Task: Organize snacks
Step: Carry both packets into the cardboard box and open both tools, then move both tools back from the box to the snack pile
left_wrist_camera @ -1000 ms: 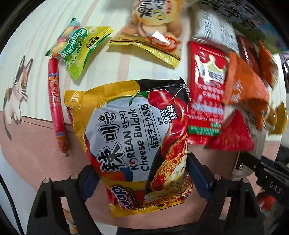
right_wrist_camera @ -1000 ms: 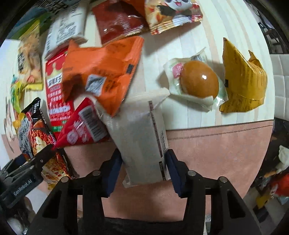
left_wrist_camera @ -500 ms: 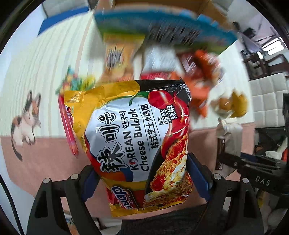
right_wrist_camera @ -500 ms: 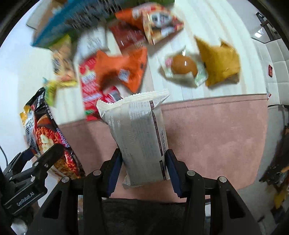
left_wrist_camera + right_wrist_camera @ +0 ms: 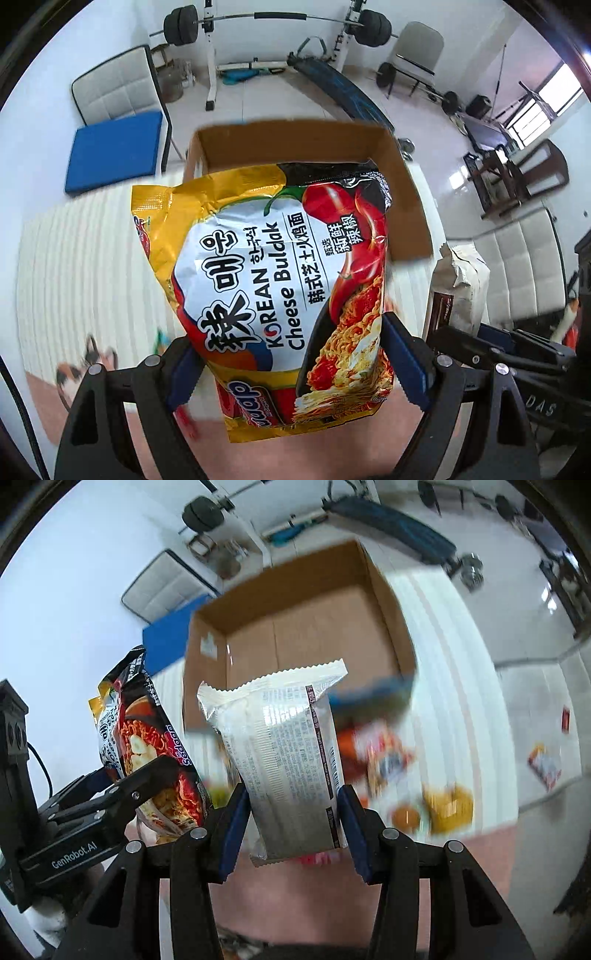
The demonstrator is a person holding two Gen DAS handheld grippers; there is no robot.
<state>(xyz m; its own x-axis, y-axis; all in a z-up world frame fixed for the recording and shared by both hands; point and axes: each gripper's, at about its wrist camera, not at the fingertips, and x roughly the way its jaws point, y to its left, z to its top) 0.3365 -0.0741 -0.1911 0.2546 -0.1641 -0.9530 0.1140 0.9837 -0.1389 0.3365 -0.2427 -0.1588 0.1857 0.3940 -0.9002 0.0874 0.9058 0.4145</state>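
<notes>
Beyond both sets of fingers, a cardboard box [image 5: 295, 627] sits apparently empty: left gripper [image 5: 291, 363] clamped on noodle packet [image 5: 280, 288], right gripper [image 5: 291, 823] clamped on white packet [image 5: 284, 760], several blurred snacks [image 5: 447, 808] remaining on the mat.

Noodle packet [image 5: 280, 295]: yellow and black, white panel, red chillies. Second packet [image 5: 291, 771]: white, fine dark print. Cardboard box [image 5: 388, 602]: plain brown. Surface [image 5: 81, 266]: cream stripes, pink border nearest the packets. Cushion [image 5: 114, 151] left of box: blue.
</notes>
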